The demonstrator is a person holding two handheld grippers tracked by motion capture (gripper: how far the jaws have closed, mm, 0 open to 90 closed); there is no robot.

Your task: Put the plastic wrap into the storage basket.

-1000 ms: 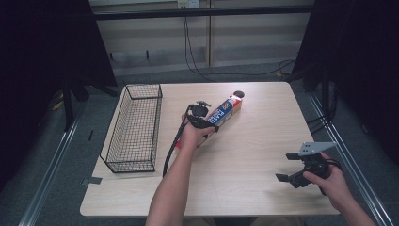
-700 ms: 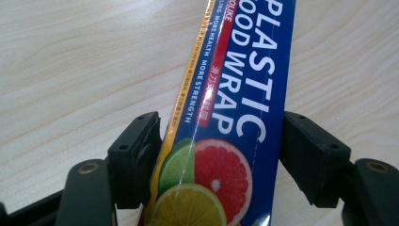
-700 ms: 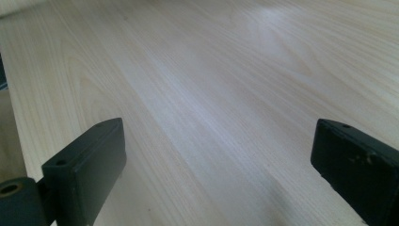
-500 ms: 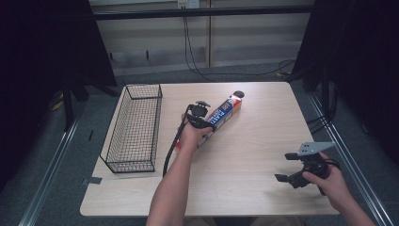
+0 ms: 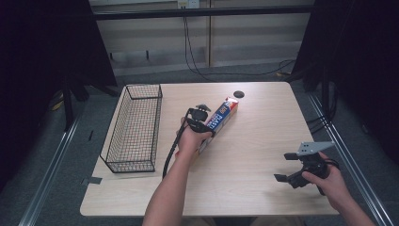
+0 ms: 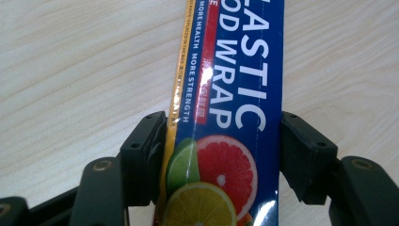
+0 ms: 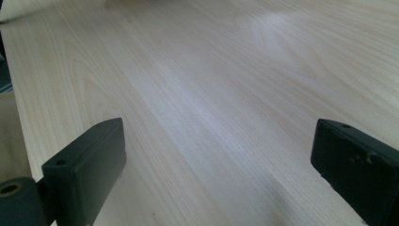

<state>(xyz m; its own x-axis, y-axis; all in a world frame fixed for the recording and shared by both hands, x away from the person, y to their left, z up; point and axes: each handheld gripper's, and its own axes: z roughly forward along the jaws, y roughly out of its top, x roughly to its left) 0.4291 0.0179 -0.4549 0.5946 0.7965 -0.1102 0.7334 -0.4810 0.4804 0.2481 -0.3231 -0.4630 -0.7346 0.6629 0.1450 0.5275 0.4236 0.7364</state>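
The left gripper fingers clamp the long blue plastic-wrap box near one end, so it may tip when lifted off the pale wooden counter; right gripper fingers sit apart

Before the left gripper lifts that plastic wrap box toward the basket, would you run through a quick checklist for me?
1. Left gripper jaws on both long sides of the plastic wrap box: ok.
2. Grip firm enough to lift: cannot tell.
3. Box held near its middle: not ok, nearer the person's end; it may tip.
4. Wire basket empty: ok.
5. Table between box and basket free: ok.
6. Right gripper open, well aside: ok.
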